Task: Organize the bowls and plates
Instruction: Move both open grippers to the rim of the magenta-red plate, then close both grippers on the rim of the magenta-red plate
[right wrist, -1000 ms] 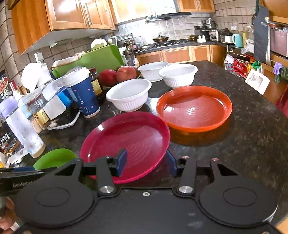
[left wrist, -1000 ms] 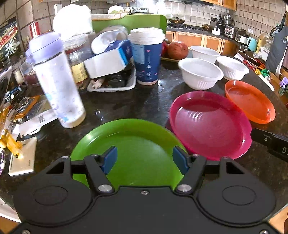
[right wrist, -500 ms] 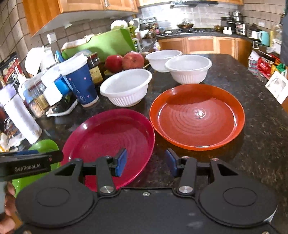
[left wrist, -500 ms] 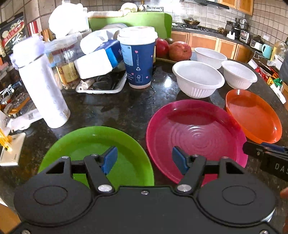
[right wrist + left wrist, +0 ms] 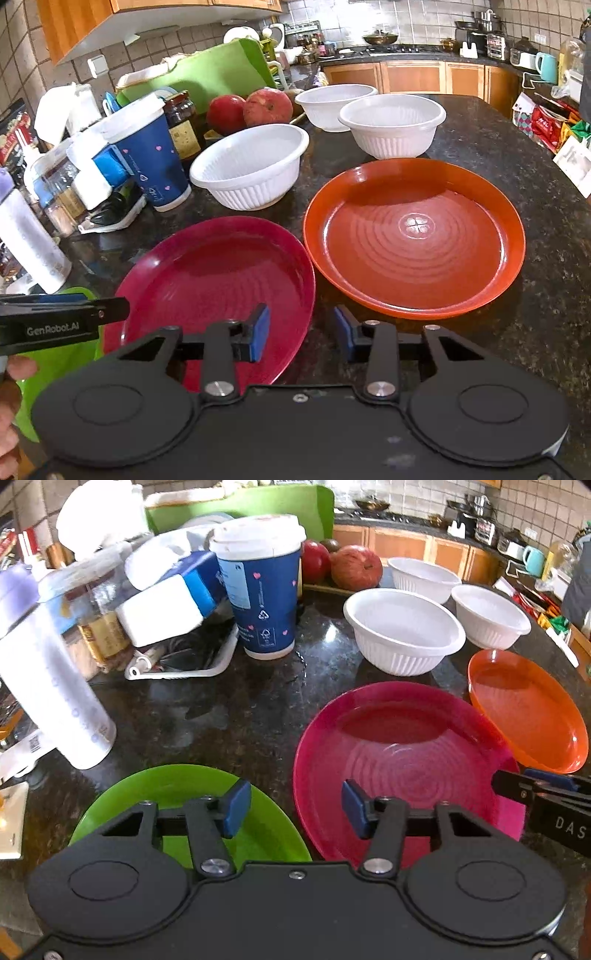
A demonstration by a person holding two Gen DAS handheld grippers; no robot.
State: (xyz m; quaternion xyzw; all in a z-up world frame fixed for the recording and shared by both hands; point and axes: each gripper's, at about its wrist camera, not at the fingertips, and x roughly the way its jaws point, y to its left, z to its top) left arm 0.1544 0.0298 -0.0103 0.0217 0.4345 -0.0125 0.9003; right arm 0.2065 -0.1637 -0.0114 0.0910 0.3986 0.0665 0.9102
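Three plates lie side by side on the dark counter: green (image 5: 177, 805), magenta (image 5: 406, 760) and orange (image 5: 528, 709). Behind them stand three white ribbed bowls (image 5: 404, 631), (image 5: 491, 616), (image 5: 423, 578). My left gripper (image 5: 294, 806) hovers over the gap between the green and magenta plates. Its jaws are closing and grip nothing. My right gripper (image 5: 300, 335) hangs over the right rim of the magenta plate (image 5: 221, 280), beside the orange plate (image 5: 413, 236). Its jaws are closing too, and the pads touch nothing.
A blue paper cup (image 5: 262, 590), a white bottle (image 5: 48, 686), a cluttered white tray (image 5: 184, 664), jars and a carton crowd the back left. Two red apples (image 5: 354, 566) sit behind the bowls. A hand (image 5: 11, 387) shows at the lower left.
Both grippers moved right: the left from above the green plate to the gap beside the magenta one, the right from mid-magenta to its right rim. Both pairs of jaws narrowed.
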